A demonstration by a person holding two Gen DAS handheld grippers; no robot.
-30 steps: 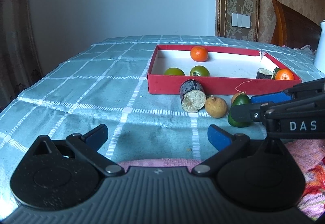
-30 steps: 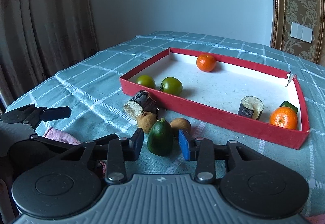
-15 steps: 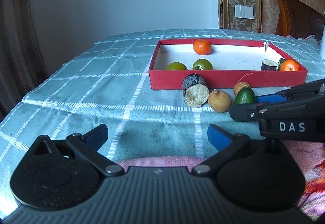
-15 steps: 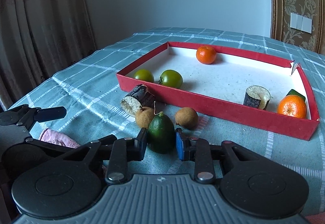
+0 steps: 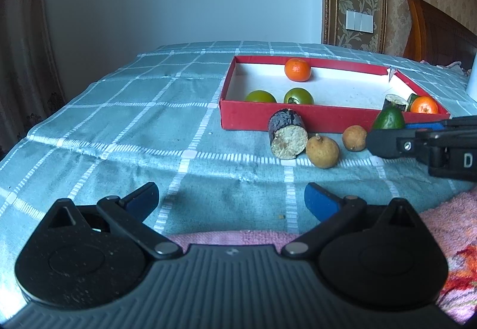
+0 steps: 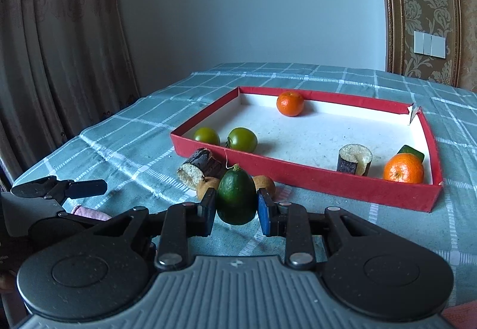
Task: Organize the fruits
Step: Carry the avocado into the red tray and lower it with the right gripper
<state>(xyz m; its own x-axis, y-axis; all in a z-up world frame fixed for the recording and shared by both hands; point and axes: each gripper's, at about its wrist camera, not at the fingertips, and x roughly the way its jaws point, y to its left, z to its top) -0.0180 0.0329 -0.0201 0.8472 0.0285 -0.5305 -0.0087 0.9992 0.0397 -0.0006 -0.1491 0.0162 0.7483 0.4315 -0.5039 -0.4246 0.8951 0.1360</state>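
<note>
Gripping green fruit (image 6: 236,198) | R claw (image 6: 236,207) clamped | L claw (image 5: 231,199) spread

A: What sits in the tray (image 6: 304,177)?
B: One mandarin (image 6: 289,103) at twelve o'clock, two tomatoes (image 6: 241,139) at nine, a cane piece (image 6: 354,162) at four.
A: And before it?
B: Another cane piece (image 6: 199,167) and two longans (image 5: 322,150) on the cloth (image 5: 119,126).

The red tray (image 6: 301,177) is the landmark: its near wall stands as a low barrier, and tight against that wall's left part lie a cane piece (image 6: 200,166) and two brown fruits (image 6: 207,186), crowding the approach there. Left of the tray the checked cloth (image 5: 125,120) lies bare and wide. Inside, the tray's middle is free, with fruit only at its left, back and right corner.
</note>
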